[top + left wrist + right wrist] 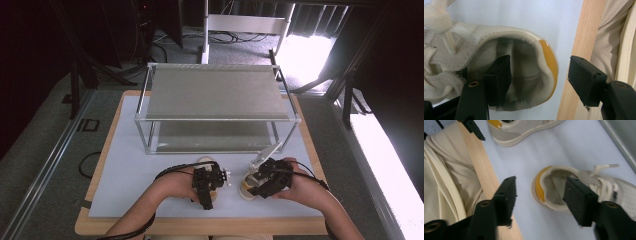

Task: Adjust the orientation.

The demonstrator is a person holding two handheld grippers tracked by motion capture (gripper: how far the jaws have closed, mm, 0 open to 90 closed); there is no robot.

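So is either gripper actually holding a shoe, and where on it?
Neither. Each gripper's jaws straddle its shoe's heel collar, one jaw inside, without pressing.

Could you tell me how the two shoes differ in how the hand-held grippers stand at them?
The left shoe has one jaw of the left hand-held gripper inside its opening; the right shoe lies below the right hand-held gripper, heel between the jaws, ungripped. Both are cream with a yellow heel patch.

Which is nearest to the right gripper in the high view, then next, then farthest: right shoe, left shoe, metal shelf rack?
1. Right shoe: directly under the right gripper, near the table's front edge.
2. Left shoe: to its left, under the left gripper.
3. Metal shelf rack: beyond both shoes, across the middle and back of the table.
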